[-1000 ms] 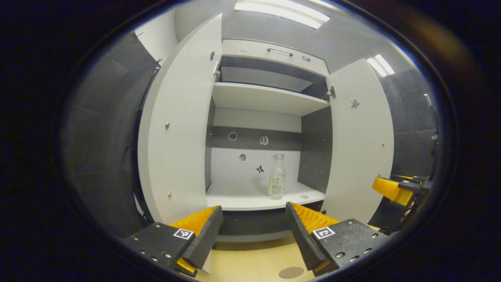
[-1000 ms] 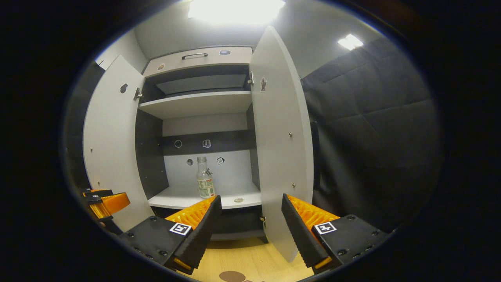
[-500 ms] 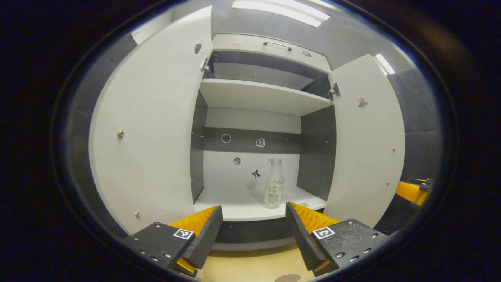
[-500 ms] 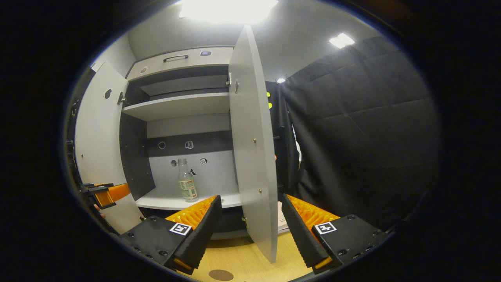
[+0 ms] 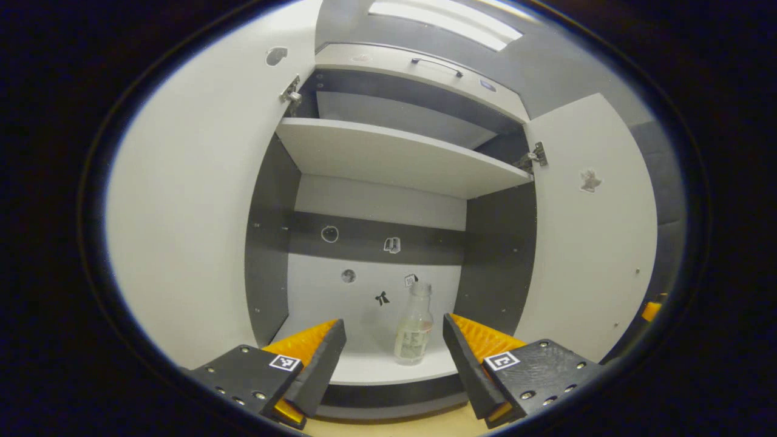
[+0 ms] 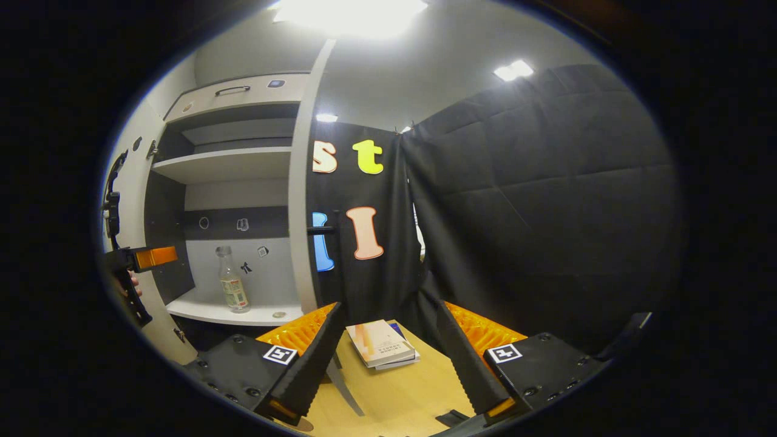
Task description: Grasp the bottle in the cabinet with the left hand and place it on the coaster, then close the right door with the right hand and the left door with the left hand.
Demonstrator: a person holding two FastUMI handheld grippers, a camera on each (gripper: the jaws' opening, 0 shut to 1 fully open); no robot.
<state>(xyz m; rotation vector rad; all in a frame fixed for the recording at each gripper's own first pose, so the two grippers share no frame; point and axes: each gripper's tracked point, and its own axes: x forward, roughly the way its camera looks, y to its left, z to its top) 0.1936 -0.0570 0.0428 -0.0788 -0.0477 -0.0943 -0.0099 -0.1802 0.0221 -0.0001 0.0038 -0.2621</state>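
Observation:
A clear glass bottle (image 5: 414, 328) with a pale label stands upright on the cabinet's lower shelf (image 5: 364, 369). In the left gripper view my left gripper (image 5: 394, 358) is open in front of the shelf, and the bottle shows between its fingers but farther back, untouched. The left door (image 5: 182, 212) and the right door (image 5: 595, 243) stand wide open. In the right gripper view my right gripper (image 6: 388, 358) is open over the wooden table (image 6: 400, 394), holding nothing. There the bottle (image 6: 230, 288) shows at the left, with the left gripper (image 6: 149, 258) near it and the right door (image 6: 301, 206) edge-on.
A stack of books (image 6: 381, 343) lies on the table beyond my right gripper's fingers. A small round disc (image 6: 279, 315) rests on the lower shelf near its front edge. An upper shelf (image 5: 394, 158) spans the cabinet above the bottle. Black booth cloth (image 6: 534, 212) hangs to the right.
My left gripper has moved in toward the cabinet, so the bottle now sits lower and closer between its fingers. My right gripper has swung right, bringing the right door edge-on and the books into view.

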